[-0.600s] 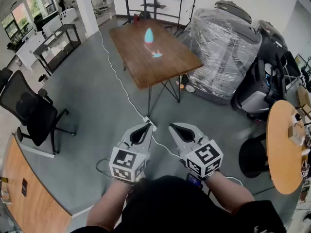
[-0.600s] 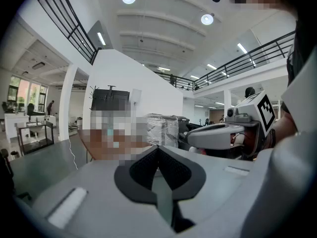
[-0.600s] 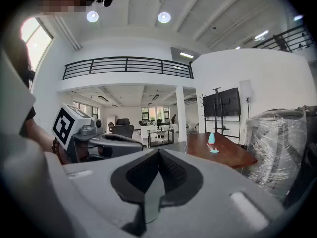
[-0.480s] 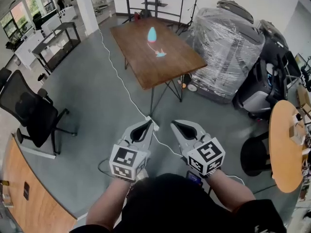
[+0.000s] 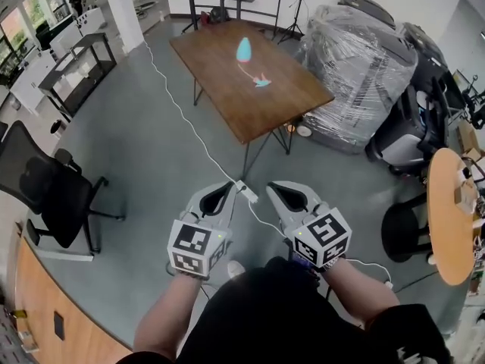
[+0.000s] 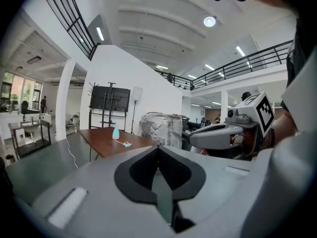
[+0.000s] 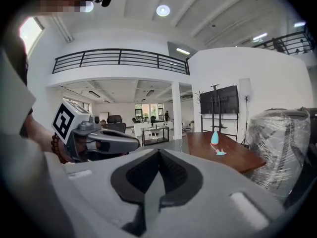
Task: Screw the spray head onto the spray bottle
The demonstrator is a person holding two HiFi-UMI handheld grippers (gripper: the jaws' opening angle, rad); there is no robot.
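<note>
Head view: the left gripper (image 5: 226,189) and right gripper (image 5: 273,189) are both closed and empty. On the table (image 5: 220,89), the spray bottle (image 5: 243,50) stands upright towards the far corner. The spray head (image 5: 261,81) lies near it.

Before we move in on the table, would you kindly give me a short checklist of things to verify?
1. Bottle upright on the table: ok.
2. Spray head lying free beside the bottle: ok.
3. Left gripper and right gripper empty: ok.
4. Jaws open for a grasp: not ok, both are shut.
5. Table within reach: not ok, it stands well across the floor.
6. Path clear: not ok, a cabled power strip lies on the floor just ahead.
</note>
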